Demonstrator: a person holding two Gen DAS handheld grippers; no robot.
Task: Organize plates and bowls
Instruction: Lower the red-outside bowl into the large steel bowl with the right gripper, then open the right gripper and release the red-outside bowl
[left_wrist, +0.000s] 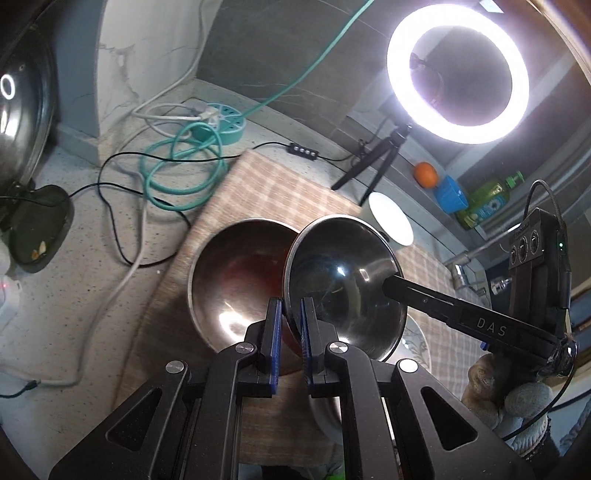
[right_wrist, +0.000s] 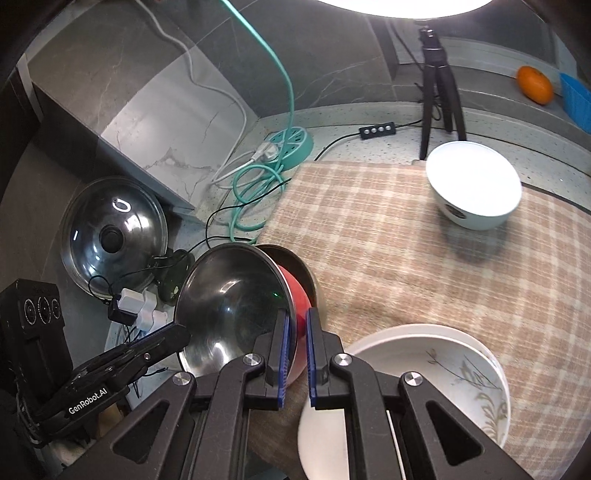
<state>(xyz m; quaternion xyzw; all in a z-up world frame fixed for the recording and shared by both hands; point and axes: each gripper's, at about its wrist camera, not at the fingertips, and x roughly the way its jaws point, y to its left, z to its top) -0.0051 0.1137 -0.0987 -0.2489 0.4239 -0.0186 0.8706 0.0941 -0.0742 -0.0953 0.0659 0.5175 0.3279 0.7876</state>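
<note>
Both grippers hold one steel bowl (left_wrist: 343, 280) with a red outside (right_wrist: 295, 295), tilted, by opposite sides of its rim. My left gripper (left_wrist: 290, 306) is shut on the near rim in the left wrist view, and my right gripper (left_wrist: 391, 284) clamps the far rim. In the right wrist view my right gripper (right_wrist: 297, 317) is shut on the rim, and the left gripper (right_wrist: 181, 334) bites the other side. A second steel bowl (left_wrist: 236, 273) sits on the checked cloth (right_wrist: 388, 240) just beside and under the held one. A white bowl (right_wrist: 472, 184) stands further off on the cloth, and stacked white plates (right_wrist: 424, 369) lie at the near right.
A ring light on a small tripod (right_wrist: 439, 81) stands behind the cloth. A teal power strip (right_wrist: 291, 147) with coiled cables lies at the back left. A glass pot lid (right_wrist: 110, 236) leans at the left. An orange (right_wrist: 535, 85) and a blue container (left_wrist: 450, 195) sit on the ledge.
</note>
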